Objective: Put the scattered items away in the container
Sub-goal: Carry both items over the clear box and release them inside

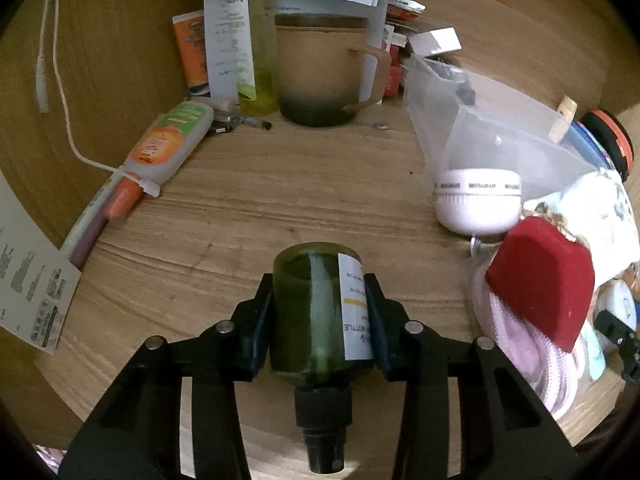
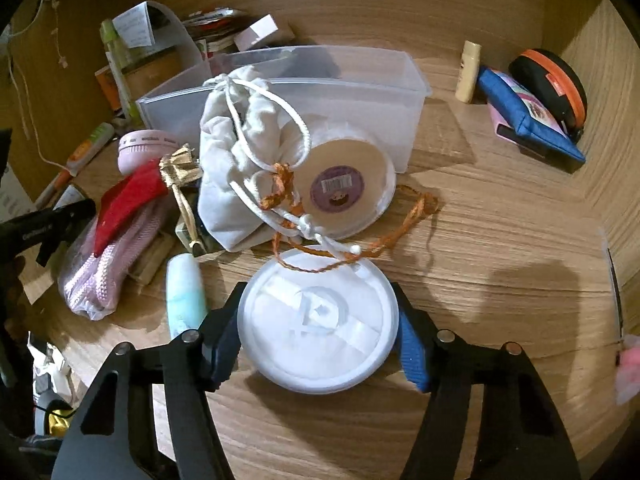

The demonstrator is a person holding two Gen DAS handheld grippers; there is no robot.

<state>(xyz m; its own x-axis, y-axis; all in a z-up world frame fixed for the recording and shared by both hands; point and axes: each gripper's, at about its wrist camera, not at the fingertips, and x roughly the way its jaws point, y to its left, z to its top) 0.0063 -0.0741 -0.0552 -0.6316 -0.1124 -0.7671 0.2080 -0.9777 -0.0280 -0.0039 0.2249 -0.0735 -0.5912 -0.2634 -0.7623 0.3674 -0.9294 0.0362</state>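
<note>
My left gripper [image 1: 319, 312] is shut on a dark green bottle [image 1: 320, 312] with a white label, held bottom-forward over the wooden desk. My right gripper [image 2: 319, 322] is shut on a round white plastic case [image 2: 319, 322], low over the desk. The clear plastic container [image 2: 412, 92] stands beyond it; it also shows in the left wrist view [image 1: 480, 136] at the right. A white drawstring pouch [image 2: 240, 152] and a round clear tape case [image 2: 348, 184] lean against the container's front. A red box [image 1: 544, 280] lies on a pink bundle [image 1: 532, 356].
A brown mug [image 1: 324, 68], a yellow-green bottle [image 1: 252, 48] and an orange tube [image 1: 168, 144] crowd the back left. A pink round device [image 1: 476, 200] sits by the container. A pale blue tube [image 2: 184, 292], a blue pouch [image 2: 528, 116] and a black-orange case [image 2: 556, 84] lie around.
</note>
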